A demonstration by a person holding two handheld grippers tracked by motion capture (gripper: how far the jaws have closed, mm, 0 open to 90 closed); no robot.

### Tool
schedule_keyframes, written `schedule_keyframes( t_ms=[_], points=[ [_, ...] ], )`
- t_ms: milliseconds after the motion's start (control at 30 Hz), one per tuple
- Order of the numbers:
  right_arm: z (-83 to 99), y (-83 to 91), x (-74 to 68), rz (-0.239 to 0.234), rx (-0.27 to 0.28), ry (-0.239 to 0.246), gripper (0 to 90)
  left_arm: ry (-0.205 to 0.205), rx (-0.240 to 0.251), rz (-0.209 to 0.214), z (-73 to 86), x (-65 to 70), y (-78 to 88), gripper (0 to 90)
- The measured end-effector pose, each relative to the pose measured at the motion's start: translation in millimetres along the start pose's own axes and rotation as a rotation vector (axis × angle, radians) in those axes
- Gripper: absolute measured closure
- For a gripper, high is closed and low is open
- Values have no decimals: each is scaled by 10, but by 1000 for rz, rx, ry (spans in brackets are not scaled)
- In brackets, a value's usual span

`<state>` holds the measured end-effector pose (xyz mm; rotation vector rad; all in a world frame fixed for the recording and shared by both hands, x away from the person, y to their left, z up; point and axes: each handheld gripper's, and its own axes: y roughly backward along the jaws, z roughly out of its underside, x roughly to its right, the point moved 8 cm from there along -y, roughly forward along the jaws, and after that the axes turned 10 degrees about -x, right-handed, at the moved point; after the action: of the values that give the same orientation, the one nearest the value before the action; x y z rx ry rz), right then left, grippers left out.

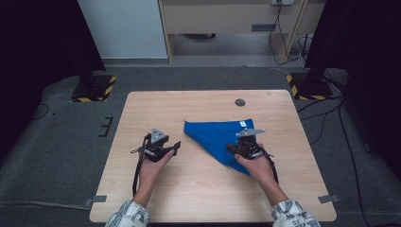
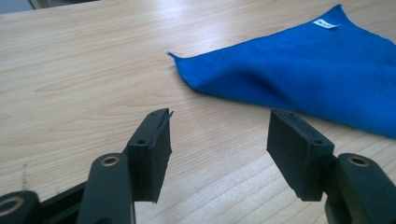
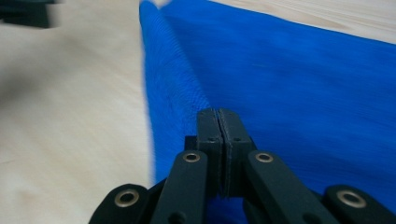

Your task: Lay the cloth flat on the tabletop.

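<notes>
High view: blue cloth (image 1: 218, 138) lies on the wooden bench (image 1: 203, 189), right of centre, folded into a rough triangle — one corner points left toward mid-bench, the lower tip runs down under the right hand. A small white label shows near its top right corner. Right gripper (image 1: 235, 149) sits over the cloth's right edge, held in the right hand (image 1: 255, 165). Left gripper (image 1: 177, 146) rests in the left hand (image 1: 153, 166) on bare wood, just left of the cloth's pointed corner and apart from it. A round dark grommet (image 1: 240, 102) is set in the bench near the far edge. Black stands with yellow-black striped bases flank the bench on the grey floor.

Left gripper view: jaws stand partly open, a clear gap between the two black pads, nothing between them (bare wood below). The cloth (image 2: 303, 70) lies ahead and to the right, its pointed corner aimed left, white label at the far corner. The near edge bulges up slightly off the bench.

Right gripper view: jaws are closed tight, pads face to face. A raised ridge of the cloth (image 3: 289, 84) runs away from the pads — whether a pinch of fabric sits between them cannot be told, as the tips hide the contact. Pale wood to the left, blurred.
</notes>
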<state>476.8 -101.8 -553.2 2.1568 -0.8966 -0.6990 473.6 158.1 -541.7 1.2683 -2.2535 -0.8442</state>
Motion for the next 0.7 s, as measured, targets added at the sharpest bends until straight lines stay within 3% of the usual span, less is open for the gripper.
schedule_keyframes(
  t_ms=[33,67,100,133,200,333,400,500,700],
  points=[
    [6,-7,103,10,-5,-19,882,-6,-4,2,1,11,-9,389],
    [6,-7,103,10,-5,-19,882,-6,-4,2,1,11,-9,388],
    [33,-23,273,29,-16,-43,880,-8,-8,10,0,44,-34,388],
    [33,-23,273,29,-16,-43,880,-8,-8,10,0,44,-34,388],
    [90,-50,442,42,-30,-83,853,-24,-15,22,-6,99,-60,388],
    [104,11,504,72,-16,-82,713,-53,-21,36,-22,206,-88,388],
    [102,44,501,80,-12,-81,682,-56,-21,38,-25,229,-99,388],
    [76,165,382,89,22,-27,642,-81,-28,30,-29,285,-117,387],
    [34,179,3,50,41,75,707,-89,-36,20,-11,262,-101,387]
  ],
)
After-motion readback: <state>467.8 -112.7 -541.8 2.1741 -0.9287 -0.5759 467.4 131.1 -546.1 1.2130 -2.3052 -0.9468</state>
